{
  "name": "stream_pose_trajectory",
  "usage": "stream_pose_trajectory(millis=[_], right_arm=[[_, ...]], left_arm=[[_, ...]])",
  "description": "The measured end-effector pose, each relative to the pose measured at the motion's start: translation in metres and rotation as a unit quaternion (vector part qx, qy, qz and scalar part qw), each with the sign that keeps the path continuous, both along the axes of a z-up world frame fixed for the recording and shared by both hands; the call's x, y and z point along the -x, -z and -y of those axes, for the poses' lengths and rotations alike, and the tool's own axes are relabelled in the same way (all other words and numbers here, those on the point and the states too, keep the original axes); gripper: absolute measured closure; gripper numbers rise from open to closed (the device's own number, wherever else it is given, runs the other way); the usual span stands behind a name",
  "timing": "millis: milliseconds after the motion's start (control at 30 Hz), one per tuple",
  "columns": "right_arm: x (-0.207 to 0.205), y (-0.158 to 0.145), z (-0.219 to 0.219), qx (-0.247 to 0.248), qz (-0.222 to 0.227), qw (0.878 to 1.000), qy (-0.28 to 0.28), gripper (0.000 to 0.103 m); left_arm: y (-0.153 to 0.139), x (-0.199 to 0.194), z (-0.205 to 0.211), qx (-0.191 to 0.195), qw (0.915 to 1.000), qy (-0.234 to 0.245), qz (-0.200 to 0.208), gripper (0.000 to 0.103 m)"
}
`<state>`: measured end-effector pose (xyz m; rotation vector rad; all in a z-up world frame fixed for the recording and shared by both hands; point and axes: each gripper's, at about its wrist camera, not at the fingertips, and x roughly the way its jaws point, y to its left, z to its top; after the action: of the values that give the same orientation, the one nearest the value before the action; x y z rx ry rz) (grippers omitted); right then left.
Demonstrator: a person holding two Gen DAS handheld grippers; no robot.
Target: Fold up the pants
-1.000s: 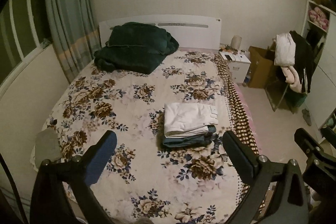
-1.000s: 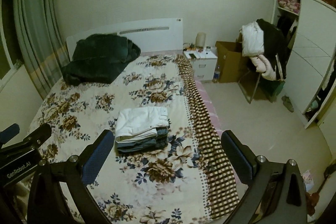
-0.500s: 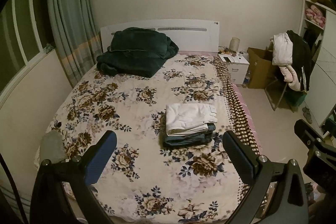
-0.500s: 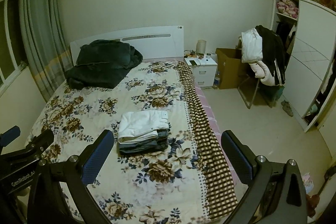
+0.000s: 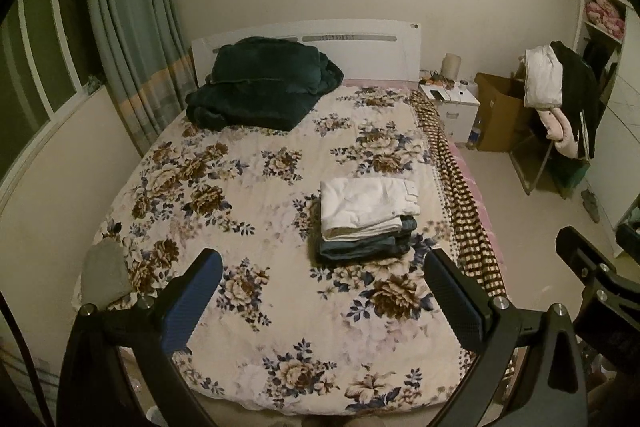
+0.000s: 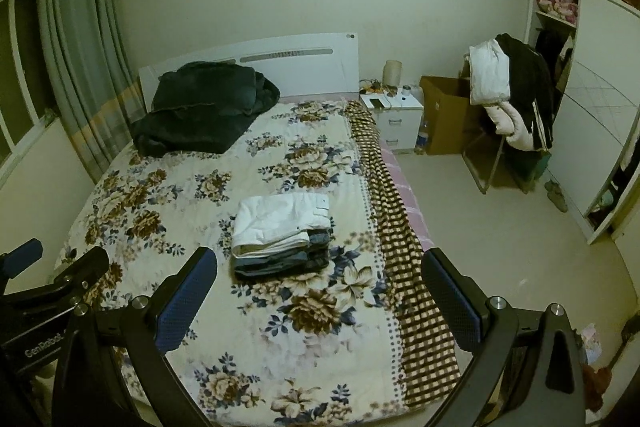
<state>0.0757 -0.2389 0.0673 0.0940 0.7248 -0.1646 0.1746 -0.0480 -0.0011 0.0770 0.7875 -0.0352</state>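
Observation:
A stack of folded pants lies on the flowered bed cover, white pants (image 5: 366, 205) on top of dark blue ones (image 5: 360, 245). In the right wrist view the white pants (image 6: 280, 221) top the same stack. My left gripper (image 5: 324, 291) is open and empty, held high and back from the foot of the bed. My right gripper (image 6: 320, 289) is open and empty, also well back from the stack. The left gripper's body shows at the lower left of the right wrist view (image 6: 48, 291).
A dark green blanket (image 5: 260, 87) is heaped by the headboard. A checked cloth (image 6: 404, 247) hangs along the bed's right side. A white nightstand (image 6: 394, 119), a cardboard box (image 6: 444, 115), a clothes-covered chair (image 6: 508, 99) and a wardrobe (image 6: 592, 131) stand to the right. Curtains (image 5: 132, 39) hang left.
Both grippers have drawn back and up from the bed, so the stack looks smaller and more of the room shows. The stack has not moved.

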Motion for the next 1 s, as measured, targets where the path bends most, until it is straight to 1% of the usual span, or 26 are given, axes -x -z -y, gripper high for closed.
stream_pose_trajectory(millis=[367, 600, 1000], right_arm=[[-0.006, 0.009, -0.003, 0.01, -0.008, 1.0, 0.004, 0.0], [-0.011, 0.017, -0.009, 0.01, -0.019, 1.0, 0.003, 0.0], [-0.014, 0.022, -0.018, 0.013, -0.022, 1.0, 0.001, 0.0]], left_arm=[[0.003, -0.003, 0.003, 0.002, 0.9999, 0.008, -0.007, 0.0], [0.009, -0.008, -0.004, 0.001, 0.9999, 0.005, -0.015, 0.0], [0.01, -0.009, -0.008, 0.001, 0.9999, 0.005, -0.013, 0.0]])
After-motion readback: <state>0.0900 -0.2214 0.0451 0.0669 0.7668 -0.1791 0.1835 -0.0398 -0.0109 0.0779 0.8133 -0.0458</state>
